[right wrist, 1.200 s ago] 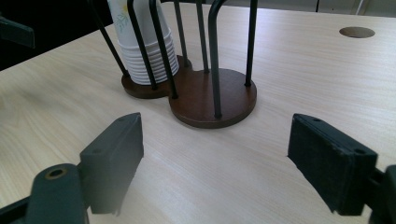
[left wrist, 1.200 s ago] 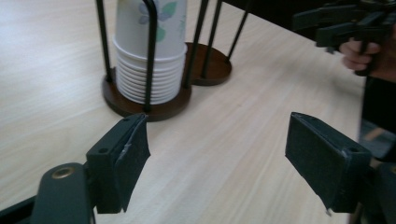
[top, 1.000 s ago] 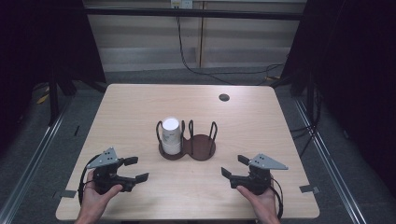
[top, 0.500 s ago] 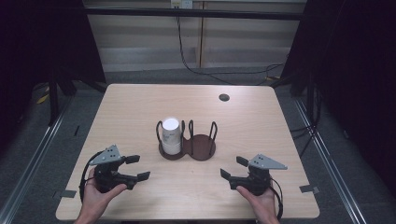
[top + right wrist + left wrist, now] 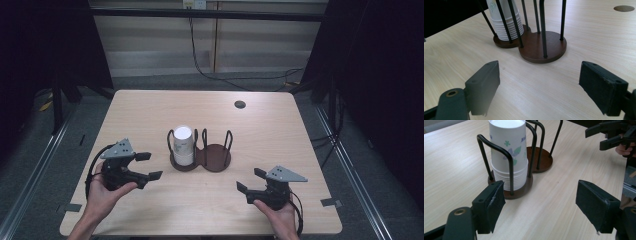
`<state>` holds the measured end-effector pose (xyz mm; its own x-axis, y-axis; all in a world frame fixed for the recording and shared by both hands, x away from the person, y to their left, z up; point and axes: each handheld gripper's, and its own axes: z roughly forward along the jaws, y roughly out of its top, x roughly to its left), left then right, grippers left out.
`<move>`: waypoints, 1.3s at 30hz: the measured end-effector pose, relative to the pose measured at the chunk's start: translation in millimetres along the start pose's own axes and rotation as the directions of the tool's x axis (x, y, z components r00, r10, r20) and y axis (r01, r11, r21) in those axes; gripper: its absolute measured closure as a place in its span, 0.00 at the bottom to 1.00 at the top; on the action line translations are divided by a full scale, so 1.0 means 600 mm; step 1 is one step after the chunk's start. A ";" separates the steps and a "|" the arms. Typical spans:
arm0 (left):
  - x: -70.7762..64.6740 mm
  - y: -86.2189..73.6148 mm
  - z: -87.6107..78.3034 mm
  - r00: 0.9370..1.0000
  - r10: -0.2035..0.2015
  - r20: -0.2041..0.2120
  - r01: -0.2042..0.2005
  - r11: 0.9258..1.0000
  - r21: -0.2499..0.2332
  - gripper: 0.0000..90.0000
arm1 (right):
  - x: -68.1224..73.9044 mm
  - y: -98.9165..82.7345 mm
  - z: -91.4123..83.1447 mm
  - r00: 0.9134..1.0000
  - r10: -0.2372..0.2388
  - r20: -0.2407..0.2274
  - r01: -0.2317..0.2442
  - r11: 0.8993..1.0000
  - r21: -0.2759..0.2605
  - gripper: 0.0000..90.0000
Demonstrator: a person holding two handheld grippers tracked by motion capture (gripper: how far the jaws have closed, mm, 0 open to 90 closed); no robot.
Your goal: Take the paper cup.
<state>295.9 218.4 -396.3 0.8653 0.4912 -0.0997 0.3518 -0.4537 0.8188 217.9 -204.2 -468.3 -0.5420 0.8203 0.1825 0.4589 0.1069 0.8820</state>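
A stack of white paper cups (image 5: 183,145) (image 5: 509,152) (image 5: 504,22) stands upside down in the left ring of a double holder (image 5: 215,159) (image 5: 544,160) (image 5: 541,47) with brown bases and black wire loops. The holder's right ring is empty. My left gripper (image 5: 154,165) (image 5: 540,202) hovers left of the cups and points at them; its jaws have just been closing a little, stand open, and have nothing between them. My right gripper (image 5: 246,180) (image 5: 539,87) (image 5: 595,138) sits near the front right; its jaws have just been opening and hold nothing.
The holder stands mid-table on a light wooden table (image 5: 280,130). A round dark cable hole (image 5: 240,104) (image 5: 624,8) lies at the back right. Dark curtains and floor rails flank the table, and cables hang behind it.
My left gripper has risen off the table and shifted a little toward the cups. The right gripper has stayed where it was, its jaws slightly wider.
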 end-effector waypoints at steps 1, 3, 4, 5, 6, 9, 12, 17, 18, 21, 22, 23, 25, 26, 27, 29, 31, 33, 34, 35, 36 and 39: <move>0.005 0.010 0.002 1.000 0.006 0.000 -0.006 1.000 0.002 0.26 | 0.000 0.000 -0.001 1.000 0.000 -0.003 0.000 1.000 0.001 0.18; 0.008 0.016 0.003 1.000 0.008 -0.003 -0.008 1.000 0.006 0.25 | 0.000 0.000 0.000 1.000 0.000 -0.003 0.000 1.000 0.001 0.18; 0.009 0.020 0.004 1.000 0.009 0.001 -0.009 1.000 0.004 0.25 | -0.001 -0.001 -0.001 1.000 0.002 -0.002 -0.002 1.000 0.001 0.18; 0.010 0.025 0.006 1.000 0.007 0.002 -0.007 1.000 0.005 0.25 | -0.001 -0.001 -0.001 1.000 0.003 -0.008 -0.003 1.000 0.001 0.18; 0.011 0.030 0.007 1.000 0.009 -0.002 -0.009 1.000 0.011 0.25 | -0.001 -0.001 -0.001 1.000 0.003 -0.008 -0.003 1.000 0.001 0.18; 0.015 0.045 0.008 1.000 0.028 -0.010 -0.027 0.999 0.021 0.25 | -0.001 -0.001 -0.003 1.000 -0.002 -0.005 0.002 1.000 -0.002 0.18; 0.020 0.059 0.008 0.999 0.045 -0.007 -0.045 0.999 0.031 0.25 | 0.000 -0.001 -0.002 1.000 0.003 -0.007 -0.003 1.000 0.005 0.18; 0.025 0.084 0.014 0.998 0.058 -0.001 -0.057 0.996 0.070 0.26 | 0.000 -0.001 0.002 1.000 0.000 -0.015 0.000 1.000 0.012 0.18; 0.025 0.084 0.014 0.998 0.058 -0.001 -0.057 0.996 0.070 0.26 | 0.000 -0.001 0.002 1.000 0.000 -0.015 0.000 1.000 0.012 0.18; 0.028 0.100 0.014 0.997 0.073 -0.011 -0.072 0.994 0.081 0.26 | 0.001 -0.001 0.002 1.000 0.000 -0.019 0.000 1.000 0.012 0.18; 0.028 0.105 0.014 0.997 0.076 -0.010 -0.075 0.994 0.085 0.26 | 0.001 -0.001 0.001 1.000 0.000 -0.023 0.001 1.000 0.011 0.18; 0.029 0.110 0.014 0.996 0.084 -0.009 -0.083 0.993 0.089 0.26 | 0.001 0.000 0.001 1.000 -0.004 -0.022 0.005 1.000 0.009 0.18; 0.027 0.120 0.014 0.994 0.103 -0.024 -0.100 0.988 0.118 0.25 | 0.001 0.000 0.001 1.000 -0.003 -0.024 0.004 1.000 0.009 0.18; 0.025 0.126 0.012 0.991 0.125 -0.042 -0.119 0.984 0.135 0.26 | 0.001 0.000 0.001 0.999 -0.005 -0.037 0.005 1.000 0.008 0.19; 0.025 0.129 0.013 0.992 0.120 -0.035 -0.114 0.983 0.141 0.26 | 0.001 0.000 0.001 0.999 -0.005 -0.037 0.005 1.000 0.008 0.19; 0.023 0.137 0.018 0.992 0.128 -0.021 -0.123 0.980 0.158 0.26 | 0.001 -0.001 0.001 0.999 -0.006 -0.040 0.007 1.000 0.007 0.19; 0.024 0.146 0.024 0.990 0.139 -0.014 -0.135 0.974 0.184 0.29 | 0.001 0.000 0.001 0.999 -0.006 -0.041 0.006 1.000 0.006 0.19; 0.028 0.155 0.029 0.988 0.152 -0.016 -0.146 0.968 0.206 0.29 | 0.001 0.000 0.001 0.999 -0.001 -0.042 0.001 1.000 0.011 0.19; 0.030 0.159 0.032 0.989 0.150 -0.012 -0.144 0.966 0.215 0.29 | 0.001 0.000 0.001 0.999 -0.005 -0.042 0.006 1.000 0.009 0.19; 0.031 0.162 0.034 0.989 0.148 -0.008 -0.143 0.965 0.221 0.29 | 0.001 0.000 0.001 0.999 -0.005 -0.042 0.006 1.000 0.009 0.19; 0.031 0.166 0.037 0.988 0.156 -0.003 -0.151 0.960 0.238 0.30 | 0.001 0.000 0.000 0.999 -0.005 -0.041 0.005 1.000 0.009 0.19; 0.033 0.177 0.044 0.985 0.171 0.013 -0.168 0.947 0.274 0.30 | 0.001 0.000 0.000 0.999 -0.003 -0.053 0.004 1.000 0.016 0.20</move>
<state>359.9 160.7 -326.2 0.9174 0.3964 0.0345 0.2855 -0.7162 0.6368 217.8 -203.9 -468.5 -0.5800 0.7891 0.2023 0.4678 0.1193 0.8758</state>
